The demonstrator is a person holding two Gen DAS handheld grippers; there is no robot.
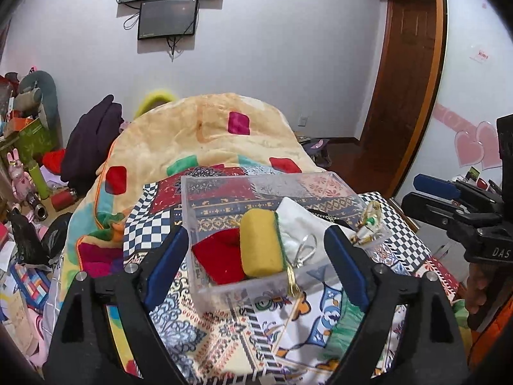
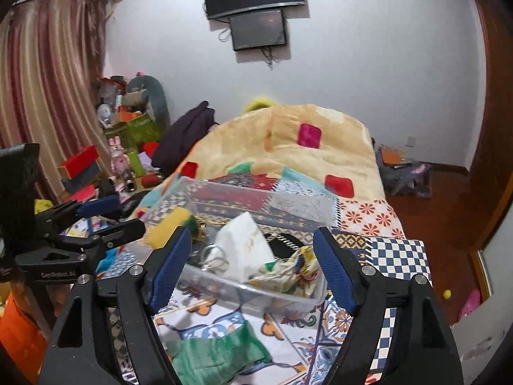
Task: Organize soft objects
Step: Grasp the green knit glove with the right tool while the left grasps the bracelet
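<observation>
Big patterned bedspread (image 1: 224,330) filling the foreground, and sitting on it the clear plastic bin (image 1: 205,211), long axis running away from both cameras, near short wall closest to the fingers. Inside, packed against that near end: a white pouch (image 1: 298,221) in the middle-right, a yellow sponge (image 1: 259,243) with a green scrub edge, lying lengthwise beside a red velvet piece (image 1: 221,256) on the left, and a floral cloth bundle (image 2: 288,276) bunched in the right corner. Outside the bin, a green fringed cloth (image 2: 218,349) lies loose on the spread, just in front of the near wall and low between the right gripper's arms. That looks like the one still to go in. The right gripper (image 2: 253,266) hangs over it with fingers spread wide, holding nothing; the left gripper (image 1: 259,260) is likewise wide apart and empty, aimed at the sponge. The right hand seems nearer the green cloth, which lies below and short of its fingertips, so a dip down and back looks needed
</observation>
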